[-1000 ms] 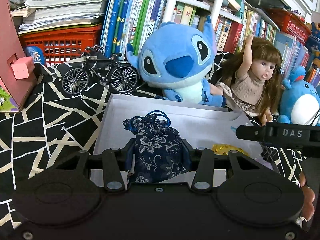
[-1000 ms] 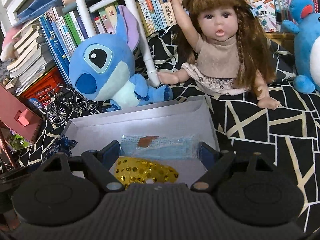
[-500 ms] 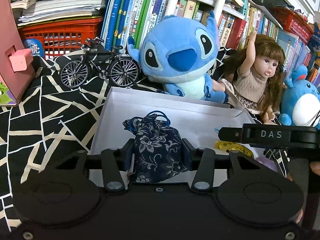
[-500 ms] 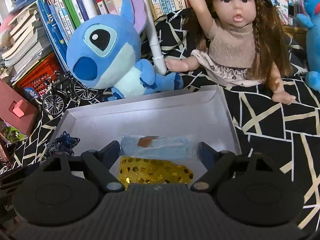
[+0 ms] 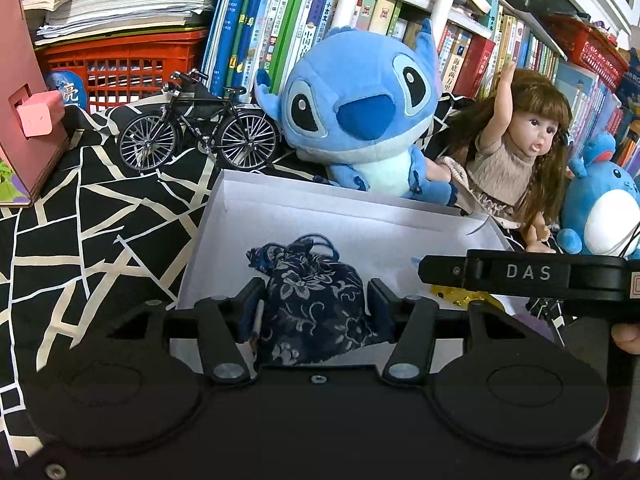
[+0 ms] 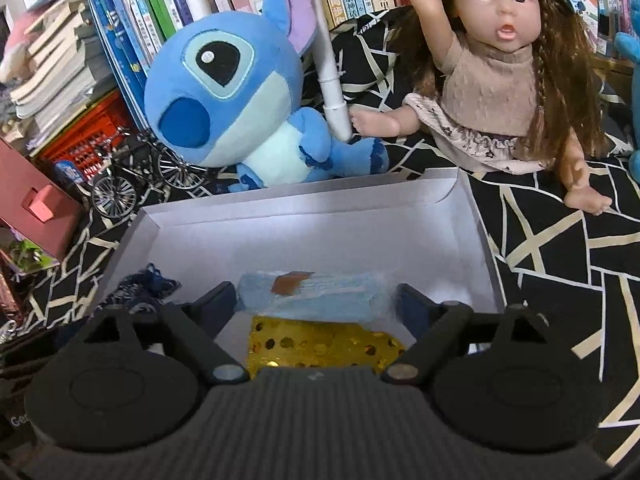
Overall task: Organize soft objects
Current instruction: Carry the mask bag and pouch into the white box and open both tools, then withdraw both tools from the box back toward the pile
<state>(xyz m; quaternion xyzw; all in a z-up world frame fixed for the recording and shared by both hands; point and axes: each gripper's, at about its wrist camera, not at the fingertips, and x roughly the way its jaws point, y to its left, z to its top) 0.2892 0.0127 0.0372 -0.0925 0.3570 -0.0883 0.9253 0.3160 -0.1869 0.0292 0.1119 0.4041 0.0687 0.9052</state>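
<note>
Left tool (image 5: 314, 306) pinches pouch (image 5: 316, 312) (inside box (image 5: 224, 216)).

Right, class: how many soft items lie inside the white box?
3: a navy floral drawstring pouch at its left, a blue packaged face mask centre-right, and a gold sequinned pouch nearest, partly hidden.

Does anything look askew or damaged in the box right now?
Nothing stands out. The floral pouch, blue packet and gold sequin piece lie inside the white box, intact.
</note>
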